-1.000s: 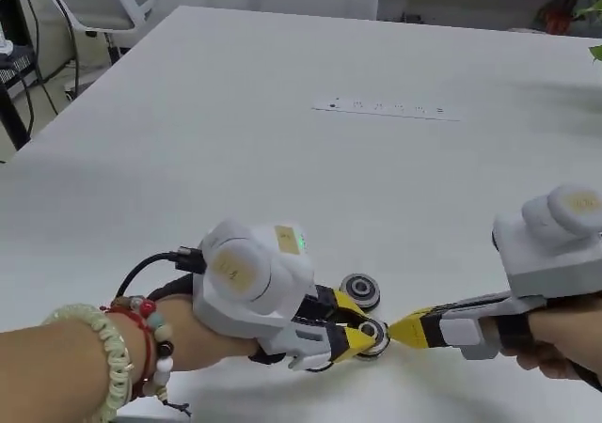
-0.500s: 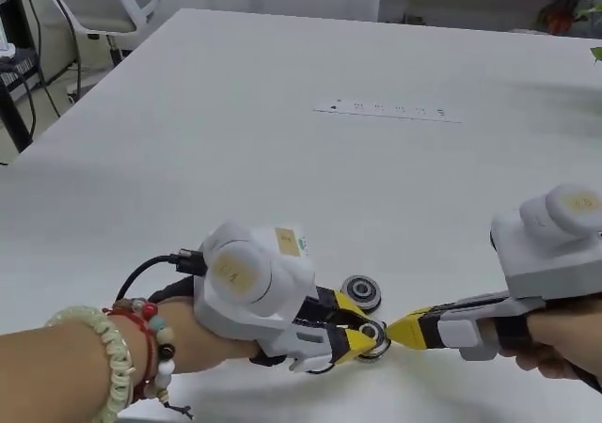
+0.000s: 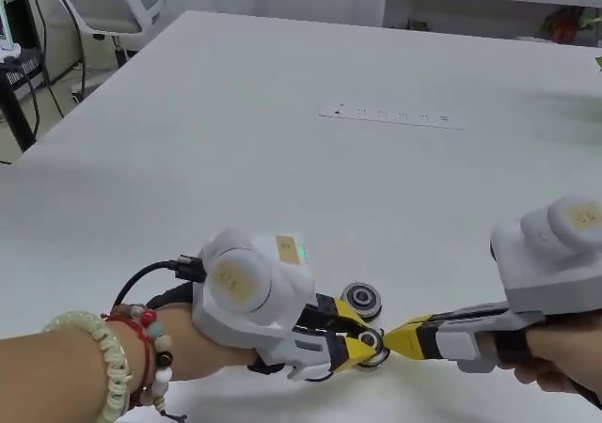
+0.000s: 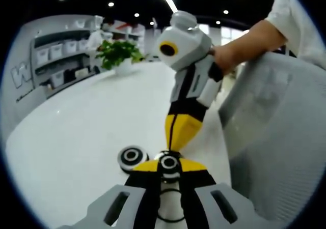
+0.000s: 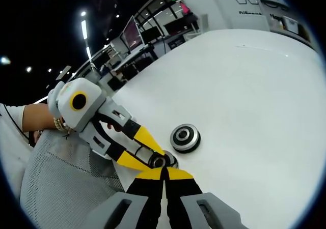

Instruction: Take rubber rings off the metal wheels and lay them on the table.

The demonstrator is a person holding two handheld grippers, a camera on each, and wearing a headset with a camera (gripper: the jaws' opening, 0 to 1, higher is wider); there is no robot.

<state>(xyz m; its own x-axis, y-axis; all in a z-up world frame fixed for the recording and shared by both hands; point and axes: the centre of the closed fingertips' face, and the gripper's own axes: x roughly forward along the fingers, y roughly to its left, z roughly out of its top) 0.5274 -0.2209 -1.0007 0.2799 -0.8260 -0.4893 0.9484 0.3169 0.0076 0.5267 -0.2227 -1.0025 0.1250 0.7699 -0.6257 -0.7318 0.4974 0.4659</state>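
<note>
My left gripper point(image 3: 362, 340) point(image 4: 168, 166) is shut on a small metal wheel point(image 3: 372, 335) point(image 4: 168, 163) point(image 5: 162, 161) just above the white table point(image 3: 282, 141). From the right, my right gripper point(image 3: 388, 336) point(image 5: 163, 173) point(image 4: 174, 146) meets it, its yellow tips pressed together on the wheel's dark rubber ring at the rim. A second wheel point(image 3: 361, 298) point(image 4: 132, 158) point(image 5: 184, 136), with a black rubber ring around it, lies flat on the table just beyond. A thin black loop point(image 4: 170, 212) lies under my left jaws.
A flat white strip with sockets point(image 3: 390, 116) lies further out on the table. An office chair point(image 3: 103, 0) stands off the far left corner. A mesh chair back point(image 4: 275, 137) is close behind the right gripper. A potted plant point(image 4: 119, 53) stands at the table's far end.
The head camera has shifted a little. Both grippers and both wheels keep their places.
</note>
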